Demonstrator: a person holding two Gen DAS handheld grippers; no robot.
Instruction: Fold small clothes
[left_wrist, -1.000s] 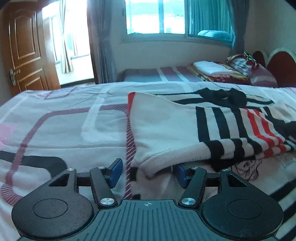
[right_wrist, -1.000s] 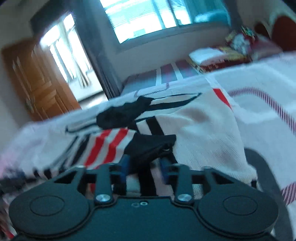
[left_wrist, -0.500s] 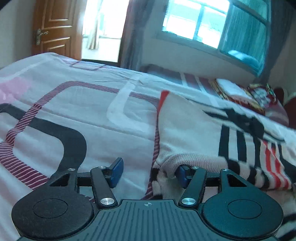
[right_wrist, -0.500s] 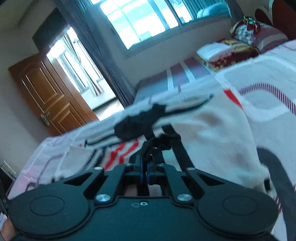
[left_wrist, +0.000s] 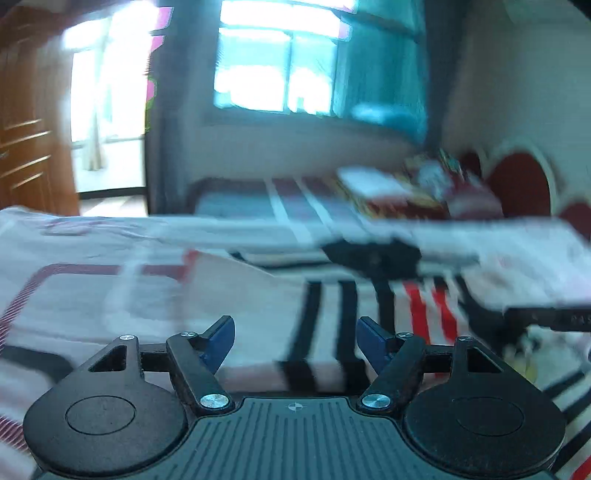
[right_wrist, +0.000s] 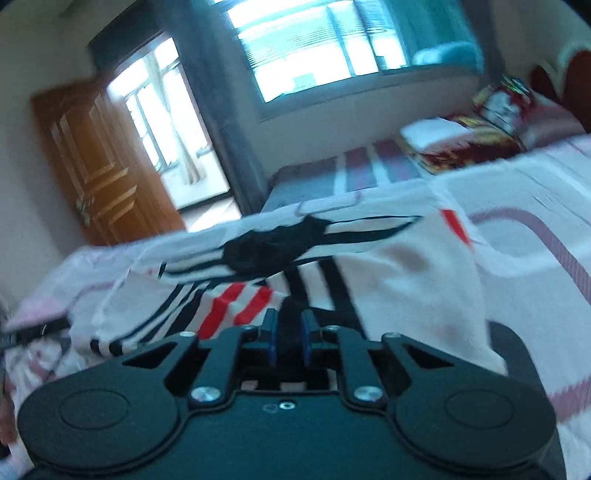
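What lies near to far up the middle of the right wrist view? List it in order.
right gripper → striped garment → second bed → window

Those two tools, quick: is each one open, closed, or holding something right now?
Left tool: open, holding nothing, above the striped garment.
Right tool: narrow gap between its fingers; cannot tell whether it grips the garment's dark fabric.
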